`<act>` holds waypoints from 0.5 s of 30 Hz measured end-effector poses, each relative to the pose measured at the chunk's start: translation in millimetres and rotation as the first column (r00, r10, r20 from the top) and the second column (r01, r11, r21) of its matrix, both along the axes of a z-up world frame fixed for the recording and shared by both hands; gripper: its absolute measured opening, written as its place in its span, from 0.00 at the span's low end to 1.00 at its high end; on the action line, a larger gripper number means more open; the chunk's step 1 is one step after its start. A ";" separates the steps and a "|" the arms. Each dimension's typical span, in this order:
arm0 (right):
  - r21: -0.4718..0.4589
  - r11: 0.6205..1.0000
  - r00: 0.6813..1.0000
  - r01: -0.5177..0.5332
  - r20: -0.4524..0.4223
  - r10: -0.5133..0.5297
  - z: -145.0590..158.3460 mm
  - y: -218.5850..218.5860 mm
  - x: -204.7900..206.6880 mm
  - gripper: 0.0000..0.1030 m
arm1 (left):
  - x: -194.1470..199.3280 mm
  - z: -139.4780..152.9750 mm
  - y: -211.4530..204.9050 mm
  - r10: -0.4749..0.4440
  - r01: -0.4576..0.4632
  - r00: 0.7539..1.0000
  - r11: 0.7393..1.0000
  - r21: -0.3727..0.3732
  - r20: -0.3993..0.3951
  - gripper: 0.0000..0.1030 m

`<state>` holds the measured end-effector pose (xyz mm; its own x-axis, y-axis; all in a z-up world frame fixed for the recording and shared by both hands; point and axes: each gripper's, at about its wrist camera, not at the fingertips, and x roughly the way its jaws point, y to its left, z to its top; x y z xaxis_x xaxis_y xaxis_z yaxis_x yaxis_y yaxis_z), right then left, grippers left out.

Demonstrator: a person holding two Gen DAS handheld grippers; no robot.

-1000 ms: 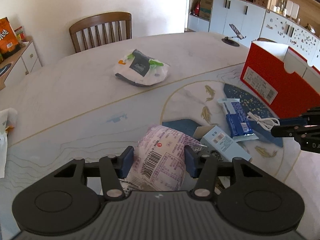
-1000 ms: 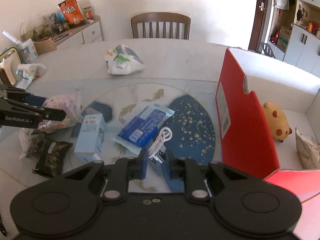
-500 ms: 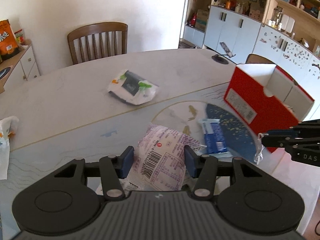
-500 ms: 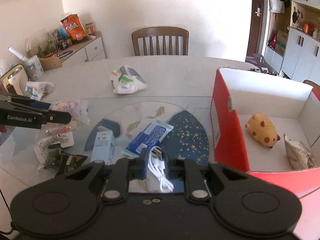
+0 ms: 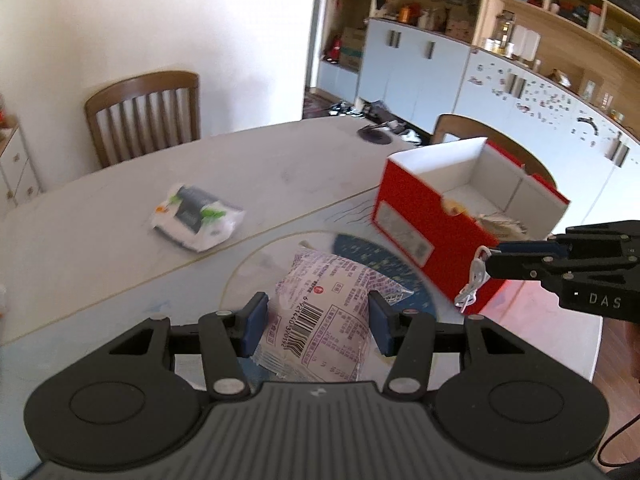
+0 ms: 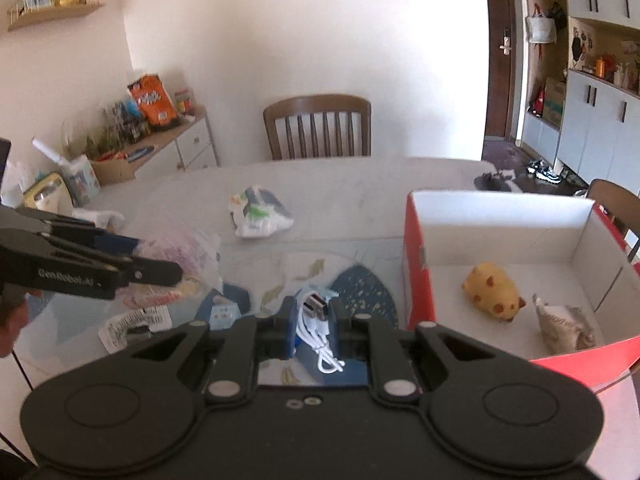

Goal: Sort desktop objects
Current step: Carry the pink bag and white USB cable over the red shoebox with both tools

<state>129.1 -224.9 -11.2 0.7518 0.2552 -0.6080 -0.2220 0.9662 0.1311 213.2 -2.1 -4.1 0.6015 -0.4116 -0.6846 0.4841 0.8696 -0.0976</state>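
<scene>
**Two grabs at once, both headed for the red box**

Both grippers are loaded and up in the air, so my read is we're in the carry stage of sorting, between pickup and drop-off.

The left gripper (image 5: pixel 318 322) is clamped on a purple-print snack bag (image 5: pixel 326 316). Its blue pads squeeze the bag's two sides, barcode end toward the camera, and the rest of the bag sticks out forward past the fingertips, clear of the table (image 5: pixel 100 216).

The right gripper (image 6: pixel 313 326) has its fingers nearly together, pinching a coiled white USB cable (image 6: pixel 316 322). The plug end pokes up between the pads and the loops dangle below them. In the left view you can see it hanging right in front of the red box (image 5: pixel 424 220).

The box is open on top, with a yellow spotted toy (image 6: pixel 494 292) and a crinkled packet (image 6: pixel 564 326) already inside. Next move, I'd guess: get each load over the rim, above free floor, before letting go. The cable is closer. Loose loops could snag on the box wall.
</scene>
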 end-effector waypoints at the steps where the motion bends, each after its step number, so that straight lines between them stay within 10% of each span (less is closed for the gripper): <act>1: 0.007 1.000 1.000 0.005 0.004 -0.005 3.9 -2.6 -1.2 0.15 | -0.9 3.4 -4.1 -0.010 0.010 1.000 1.000 0.000 0.004 0.50; 15: 0.023 0.997 0.995 0.072 0.066 -0.073 43.0 -49.6 -8.3 0.15 | 1.0 36.9 -68.6 -0.139 0.140 0.988 0.990 -0.003 0.059 0.50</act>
